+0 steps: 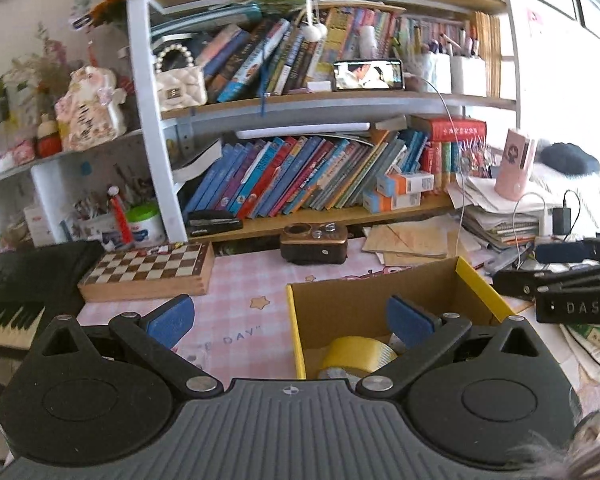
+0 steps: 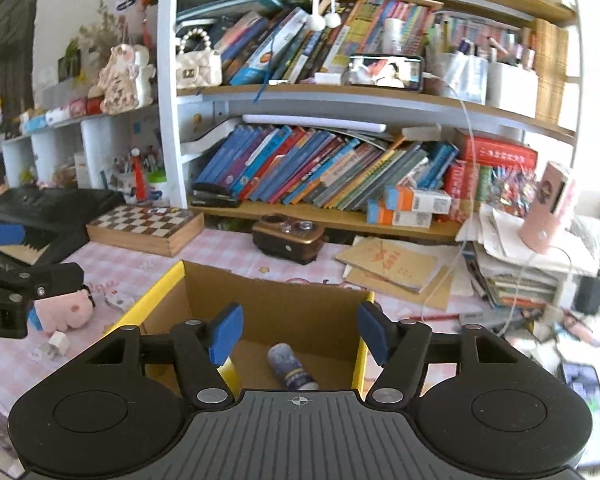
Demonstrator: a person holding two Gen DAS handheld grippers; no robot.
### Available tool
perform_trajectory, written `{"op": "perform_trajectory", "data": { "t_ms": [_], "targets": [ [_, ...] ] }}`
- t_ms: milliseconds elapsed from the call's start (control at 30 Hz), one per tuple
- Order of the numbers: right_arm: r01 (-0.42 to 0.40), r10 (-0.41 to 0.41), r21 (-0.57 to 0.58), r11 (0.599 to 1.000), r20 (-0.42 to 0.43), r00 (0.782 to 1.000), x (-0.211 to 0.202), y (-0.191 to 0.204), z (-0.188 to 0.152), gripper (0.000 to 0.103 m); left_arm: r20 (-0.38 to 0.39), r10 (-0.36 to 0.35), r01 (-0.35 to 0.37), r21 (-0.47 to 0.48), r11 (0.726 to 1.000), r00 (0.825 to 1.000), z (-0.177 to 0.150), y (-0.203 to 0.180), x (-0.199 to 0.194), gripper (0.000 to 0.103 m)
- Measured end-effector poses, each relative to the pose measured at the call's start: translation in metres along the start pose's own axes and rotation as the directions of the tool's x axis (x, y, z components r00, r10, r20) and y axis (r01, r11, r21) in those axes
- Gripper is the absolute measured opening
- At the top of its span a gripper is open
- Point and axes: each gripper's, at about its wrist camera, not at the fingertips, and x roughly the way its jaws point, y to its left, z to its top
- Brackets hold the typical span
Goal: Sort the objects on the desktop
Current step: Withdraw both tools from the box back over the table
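Both grippers hang over the open cardboard box with its yellow-edged flaps, which sits on the pink checked desk cover. The right gripper has its blue pads spread wide, nothing between them and nothing touching them. Just below and ahead of it, on the box floor, lies a small dark cylinder, perhaps a tube or little bottle; its long axis runs roughly fore-and-aft along the fingers, tipped a little to the right at the near end. So it lies between the two pads in line, but lower. The left gripper is also spread wide and empty, straddling the box's left wall: its left pad over the desk cover, its right pad over the box interior. Directly below and slightly right of its centre sits a yellow tape roll inside the box, lying on its side. Still outside the box, seen in the right wrist view well off to the right gripper's left and just below the left gripper's body, are a pink plush toy and a small white charger plug on the desk cover. Judgement: these are the likely next picks, and the left gripper is the nearer; it would need to swing back and down-left, away from the box.
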Motion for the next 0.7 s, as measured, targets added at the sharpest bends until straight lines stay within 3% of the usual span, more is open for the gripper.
{"op": "perform_trajectory", "data": {
  "t_ms": [467,700],
  "targets": [
    [0.1,-0.099,0.045,0.994,-0.024,0.995,-0.034,0.025,-0.035,0.071,-0.046,0.018,-0.02,-0.034,0.999,0.999,-0.044,0.038,-0.037,0.103],
    [0.145,-0.141,0.073,0.987,-0.05,0.989,-0.044,0.055,-0.058,0.077,-0.082,-0.012,0.006,-0.075,0.997,0.997,-0.065,0.06,-0.049,0.103]
  ]
}}
